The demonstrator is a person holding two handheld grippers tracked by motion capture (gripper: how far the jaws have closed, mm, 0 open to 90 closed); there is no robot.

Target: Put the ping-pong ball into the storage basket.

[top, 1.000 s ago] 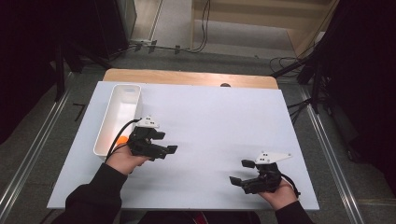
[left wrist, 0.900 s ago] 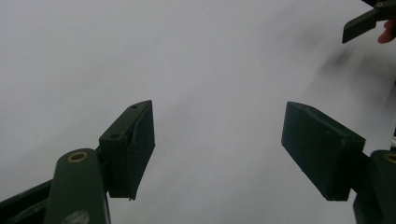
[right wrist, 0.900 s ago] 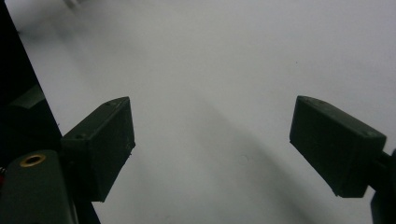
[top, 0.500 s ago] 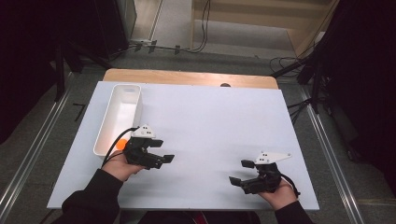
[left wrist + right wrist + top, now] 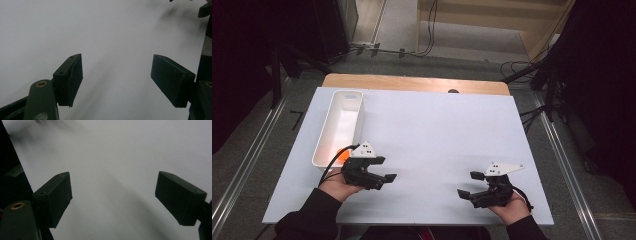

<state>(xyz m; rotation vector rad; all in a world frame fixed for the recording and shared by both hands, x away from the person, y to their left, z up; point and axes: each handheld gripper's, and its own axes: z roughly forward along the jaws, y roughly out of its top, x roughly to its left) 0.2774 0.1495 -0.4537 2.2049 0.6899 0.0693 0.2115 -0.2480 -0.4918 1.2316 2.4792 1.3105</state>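
Note:
My left gripper (image 5: 384, 169) hovers low over the white table (image 5: 437, 130), just past the near end of a long white bin (image 5: 357, 107). Its jaws stand apart with only bare table between them, as the left gripper view (image 5: 117, 58) shows. A small orange thing (image 5: 343, 155) lies at the bin's near end, partly hidden by the gripper's cable. My right gripper (image 5: 469, 184) rests near the front right of the table, pointing left, and is open with nothing between its pads (image 5: 113, 173).
The bin runs along the table's left side. A wooden strip (image 5: 412, 82) borders the far edge. Floor rails, cables and dark stands surround the table. Bare white surface lies between the two grippers.
My left hand has drawn back from the bin's near end toward the front edge and sunk a little. The right hand has kept still. Both sets of jaws stand as before.

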